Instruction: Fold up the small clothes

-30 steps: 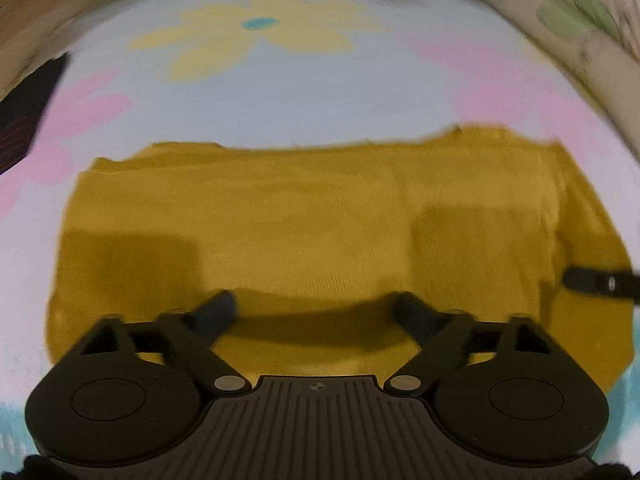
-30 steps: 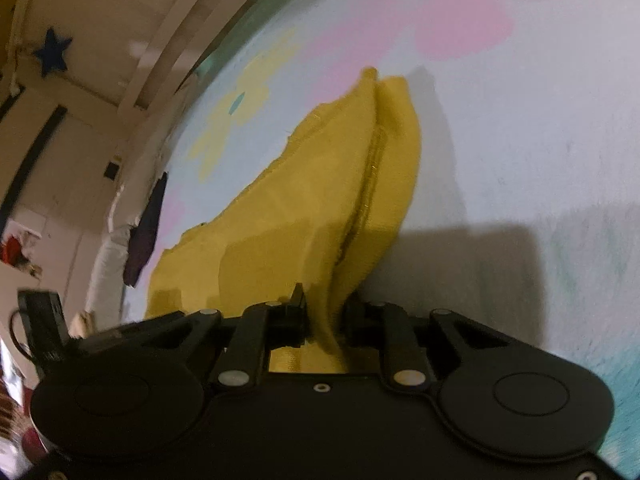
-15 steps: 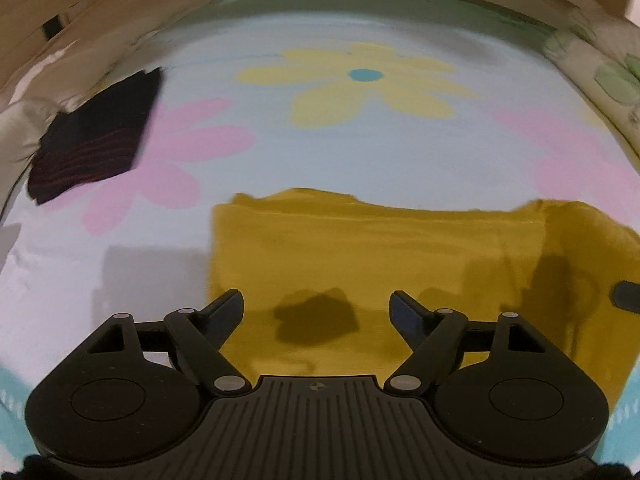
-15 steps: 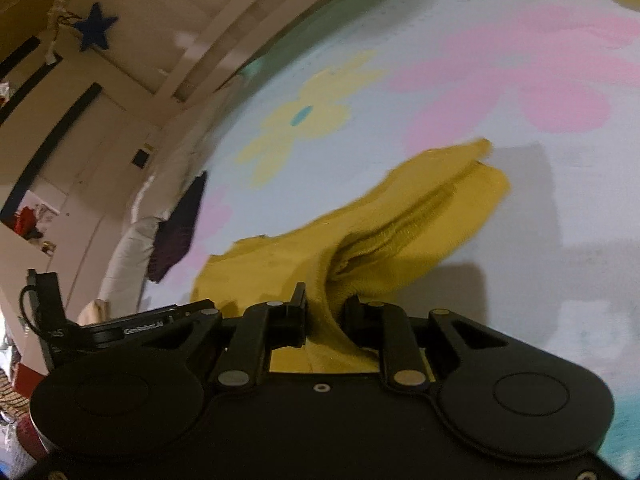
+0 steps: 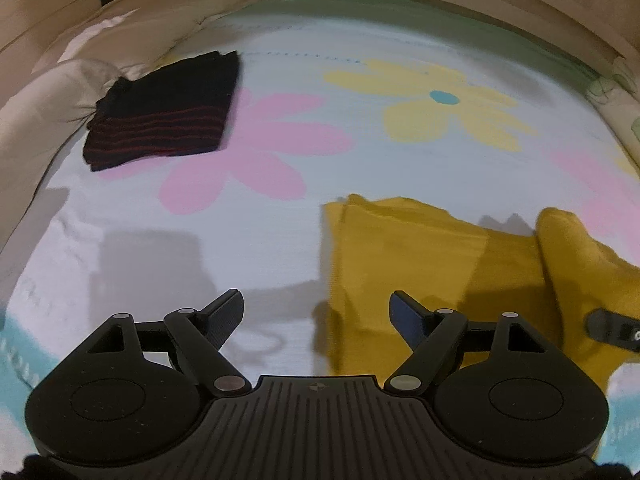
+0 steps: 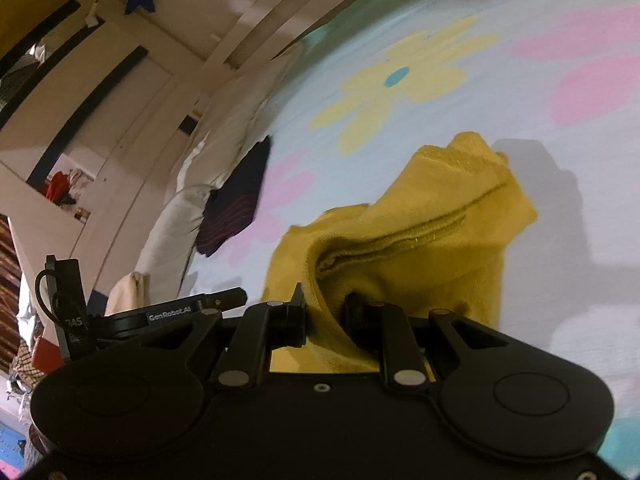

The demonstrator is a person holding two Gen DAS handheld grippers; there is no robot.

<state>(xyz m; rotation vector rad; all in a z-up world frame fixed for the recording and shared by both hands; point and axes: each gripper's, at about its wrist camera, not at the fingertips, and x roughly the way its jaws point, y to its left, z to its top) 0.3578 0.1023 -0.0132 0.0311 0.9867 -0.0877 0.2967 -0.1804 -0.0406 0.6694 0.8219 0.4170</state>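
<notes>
moved: we have lifted the mustard-yellow garment [image 6: 420, 240] by its right end, right tool [image 6: 324, 308] clenched on it, folding leftward across the flowered bedsheet [image 5: 280, 80]; left tool [image 5: 316, 308] released, empty. fold half done.

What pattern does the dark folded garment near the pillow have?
The dark folded garment is black with thin red stripes; the left wrist view shows it best.
</notes>
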